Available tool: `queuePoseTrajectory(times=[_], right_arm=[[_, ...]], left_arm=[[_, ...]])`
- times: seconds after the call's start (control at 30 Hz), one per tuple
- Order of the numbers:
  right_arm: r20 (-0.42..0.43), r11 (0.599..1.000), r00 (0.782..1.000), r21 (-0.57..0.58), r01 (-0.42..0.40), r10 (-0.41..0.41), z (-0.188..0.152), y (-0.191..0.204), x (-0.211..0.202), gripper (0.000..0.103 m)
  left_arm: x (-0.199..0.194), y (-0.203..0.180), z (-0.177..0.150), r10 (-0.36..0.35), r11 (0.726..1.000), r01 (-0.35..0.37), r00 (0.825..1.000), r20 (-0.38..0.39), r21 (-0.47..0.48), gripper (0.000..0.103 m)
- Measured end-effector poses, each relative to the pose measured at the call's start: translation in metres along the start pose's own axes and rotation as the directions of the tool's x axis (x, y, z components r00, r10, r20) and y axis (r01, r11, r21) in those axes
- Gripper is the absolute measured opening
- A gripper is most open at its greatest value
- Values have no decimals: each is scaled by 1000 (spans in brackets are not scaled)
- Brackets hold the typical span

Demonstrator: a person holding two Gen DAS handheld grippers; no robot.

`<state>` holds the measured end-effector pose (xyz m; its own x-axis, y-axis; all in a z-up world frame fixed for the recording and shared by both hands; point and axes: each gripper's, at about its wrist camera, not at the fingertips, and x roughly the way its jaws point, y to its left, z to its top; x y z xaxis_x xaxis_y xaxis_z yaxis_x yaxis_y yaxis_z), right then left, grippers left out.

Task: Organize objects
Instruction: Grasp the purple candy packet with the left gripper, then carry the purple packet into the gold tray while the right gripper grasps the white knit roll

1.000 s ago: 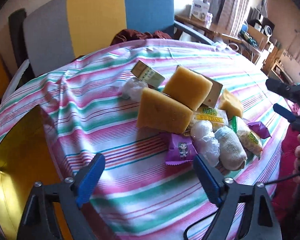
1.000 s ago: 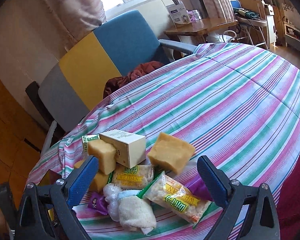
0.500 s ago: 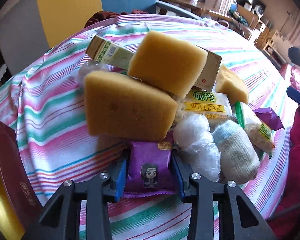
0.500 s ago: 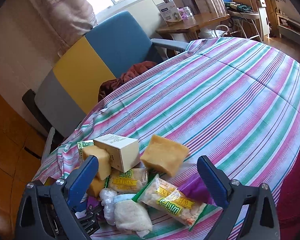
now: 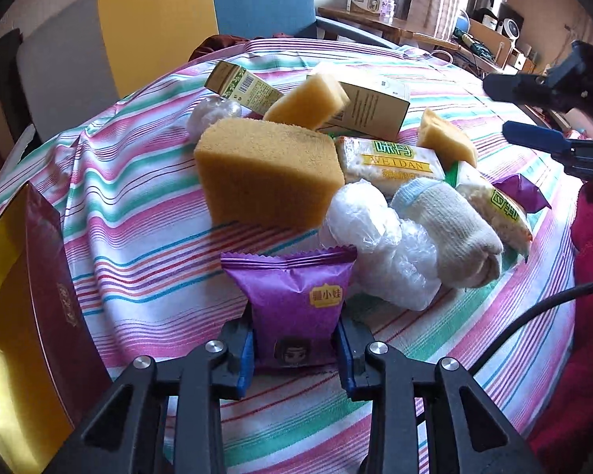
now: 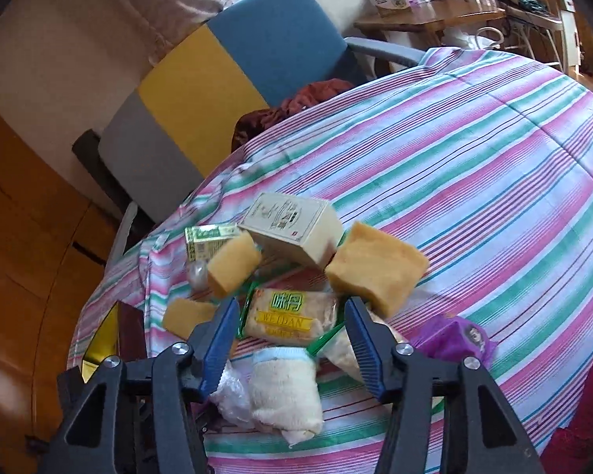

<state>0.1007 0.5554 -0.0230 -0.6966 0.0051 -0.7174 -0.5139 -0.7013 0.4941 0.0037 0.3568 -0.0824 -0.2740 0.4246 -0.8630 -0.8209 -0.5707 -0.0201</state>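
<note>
**Gripping a purple snack packet off the pile**

The left gripper (image 5: 295, 349) is clamped on a shiny purple foil snack packet (image 5: 296, 300), just beside the clutter on the striped tablecloth (image 5: 138, 245). The right gripper (image 6: 290, 345) hangs with its fingers spread over a yellow-labelled cracker pack (image 6: 288, 314), holding nothing.

purple snack packet (image 5: 296, 296): glossy foil-like plastic, crimped zigzag edge
large sponge (image 5: 269, 172): matt, rough, porous foam
tablecloth (image 5: 146, 237): striped woven cloth, matt, creased
rolled sock (image 5: 450, 229): soft knitted cloth
clear bag (image 5: 379, 252): thin crinkled shiny plastic
cracker pack (image 5: 391, 162): glossy plastic wrapper
cream box (image 6: 292, 225): smooth matt cardboard
</note>
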Motion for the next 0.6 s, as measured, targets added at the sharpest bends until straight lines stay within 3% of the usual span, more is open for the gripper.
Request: queuePoseTrajectory(times=[0.27,0.43,0.6], right_arm=[[-171,992,985,-125,-26,4,-17,22,29,53],[-256,989,965,-149,14,-53,-24,21,45,53],[-295,978,943,-183,101,-153,-29,16,56,53]], left_arm=[[-11,-1,-7,-5,1000,5,1000,21,-13,32],[-26,2,-9,-5,1000,6,998,58,-30,32],[-50,4,-11,-49,998,55,988,147,-39,32]])
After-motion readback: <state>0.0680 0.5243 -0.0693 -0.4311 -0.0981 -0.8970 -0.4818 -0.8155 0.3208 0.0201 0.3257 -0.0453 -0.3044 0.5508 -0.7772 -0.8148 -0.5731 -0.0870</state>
